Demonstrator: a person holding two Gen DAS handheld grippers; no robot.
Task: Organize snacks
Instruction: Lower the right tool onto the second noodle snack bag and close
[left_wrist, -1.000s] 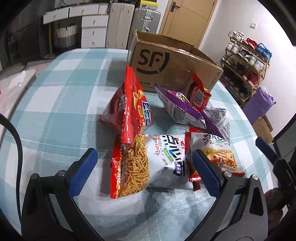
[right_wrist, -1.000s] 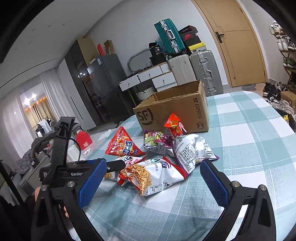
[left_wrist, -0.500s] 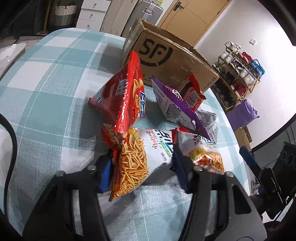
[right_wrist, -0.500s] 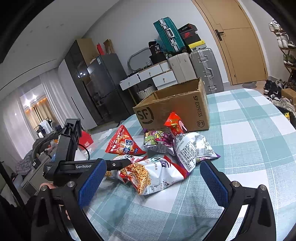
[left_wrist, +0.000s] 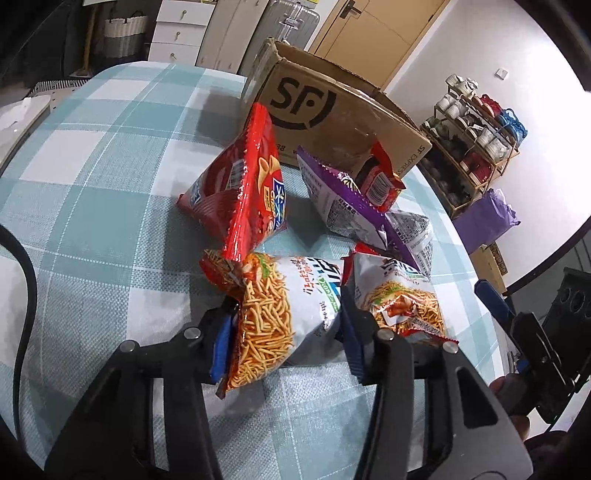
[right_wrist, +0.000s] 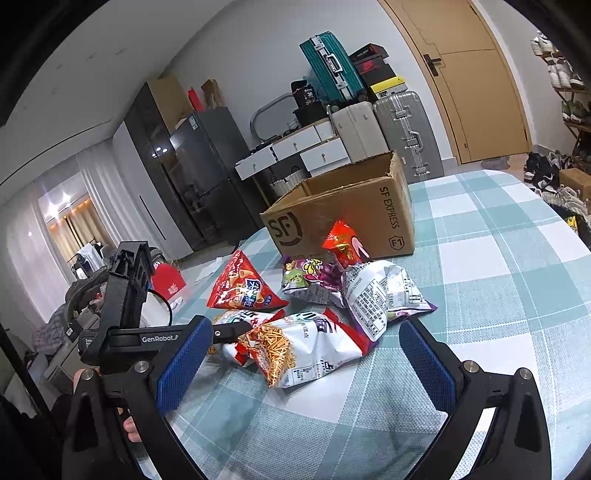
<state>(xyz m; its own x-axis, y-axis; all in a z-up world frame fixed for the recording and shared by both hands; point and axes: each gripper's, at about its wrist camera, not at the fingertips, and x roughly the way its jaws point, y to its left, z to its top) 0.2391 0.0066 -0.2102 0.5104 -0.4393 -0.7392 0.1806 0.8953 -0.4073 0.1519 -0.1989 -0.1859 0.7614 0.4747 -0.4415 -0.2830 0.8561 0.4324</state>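
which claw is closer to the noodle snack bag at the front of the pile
Left. The left claw has just been closing and its pads press both sides of the noodle snack bag. The right claw is open, short of it on the table side.

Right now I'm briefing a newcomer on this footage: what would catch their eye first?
The left claw, whose jaws have just been closing, pinches a noodle-snack bag at the near end of the pile. Behind stands a red chip bag, then the open SF cardboard box. The right claw hangs open.
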